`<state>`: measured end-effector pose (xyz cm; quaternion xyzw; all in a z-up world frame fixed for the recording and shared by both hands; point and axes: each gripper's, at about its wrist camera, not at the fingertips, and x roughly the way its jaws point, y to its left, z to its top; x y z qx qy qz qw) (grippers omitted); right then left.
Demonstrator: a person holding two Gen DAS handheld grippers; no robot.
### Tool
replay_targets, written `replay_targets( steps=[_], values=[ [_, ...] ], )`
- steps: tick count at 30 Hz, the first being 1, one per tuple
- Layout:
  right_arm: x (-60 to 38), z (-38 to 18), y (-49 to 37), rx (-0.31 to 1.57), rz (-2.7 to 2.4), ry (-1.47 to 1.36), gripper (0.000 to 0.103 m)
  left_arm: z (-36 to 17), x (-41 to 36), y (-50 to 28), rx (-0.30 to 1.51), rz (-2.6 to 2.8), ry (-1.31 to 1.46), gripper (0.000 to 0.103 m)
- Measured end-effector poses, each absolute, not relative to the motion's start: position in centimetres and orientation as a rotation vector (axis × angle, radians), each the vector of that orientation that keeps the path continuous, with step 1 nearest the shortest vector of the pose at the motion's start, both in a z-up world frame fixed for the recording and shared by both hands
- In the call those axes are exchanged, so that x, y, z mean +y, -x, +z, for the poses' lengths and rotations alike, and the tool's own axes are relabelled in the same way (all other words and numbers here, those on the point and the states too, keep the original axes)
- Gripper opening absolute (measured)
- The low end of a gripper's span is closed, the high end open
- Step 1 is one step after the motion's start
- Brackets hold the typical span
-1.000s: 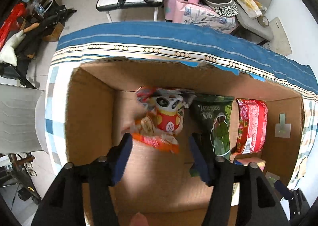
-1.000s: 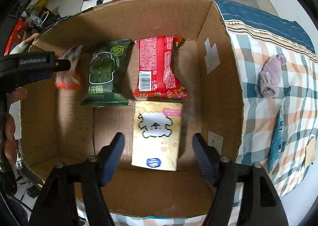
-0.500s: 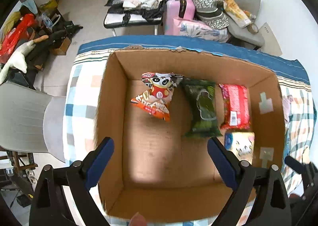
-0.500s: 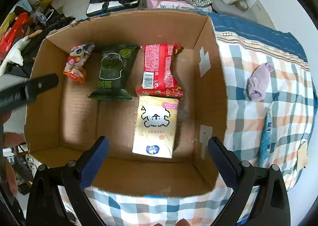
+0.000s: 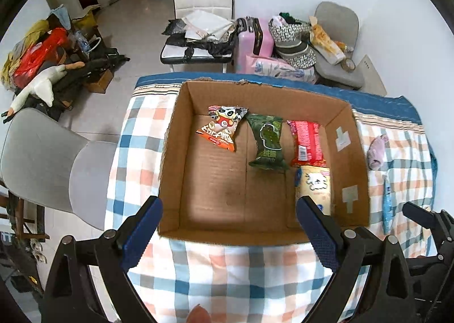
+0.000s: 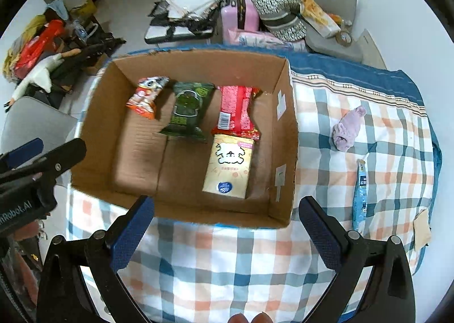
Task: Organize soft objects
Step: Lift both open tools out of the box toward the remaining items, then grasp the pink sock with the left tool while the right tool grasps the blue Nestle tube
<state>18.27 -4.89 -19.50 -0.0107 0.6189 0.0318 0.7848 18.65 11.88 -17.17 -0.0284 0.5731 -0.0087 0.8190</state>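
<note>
Four soft packets lay side by side inside the open brown cardboard box [image 6: 283, 135] on the checked-cloth counter [image 6: 227, 260], tidily grouped. A lilac plush toy [image 6: 347, 131] and a blue sachet [image 6: 359, 195] waited outside. The left gripper [image 5: 228, 233] and right gripper [image 6: 227, 233] both hung wide apart, empty.

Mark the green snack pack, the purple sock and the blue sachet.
green snack pack [image 6: 187, 110], right wrist view, middle of its front.
purple sock [image 6: 347, 131], right wrist view, mid-body.
blue sachet [image 6: 359, 195], right wrist view, mid-length.

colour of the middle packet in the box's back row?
Dark green packet, with a lighter green figure printed on it; clearest in the right wrist view.
</note>
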Motion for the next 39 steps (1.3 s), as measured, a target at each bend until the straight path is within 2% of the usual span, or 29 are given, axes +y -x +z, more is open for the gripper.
replay_targets(
  steps=[7,14,21,28,39],
  values=[
    [-6.8,-16.5,-16.0,1.286,0.11,-0.044,0.103,-14.2,9.6,-16.7,1.166,-0.006,0.024,0.096],
    [-13.9,-15.6,-14.9,1.273,0.046,-0.151,0.103,-13.5,1.5,-18.0,1.115,-0.072,-0.121,0.096],
    [-24.7,-18.6,-15.1,1.31,-0.145,-0.224,0.103,-17.8,-10.4,-23.2,1.155,-0.196,-0.348,0.096],
    [-34.2,-25.5,-16.3,1.402,-0.29,-0.291,0.103,-23.1,-20.4,-28.4,1.209,-0.286,-0.54,0.096],
    [-37.9,-35.4,-18.6,1.549,-0.279,-0.417,0.103,-34.5,-29.8,-33.0,1.438,-0.421,-0.638,0.096]
  ],
)
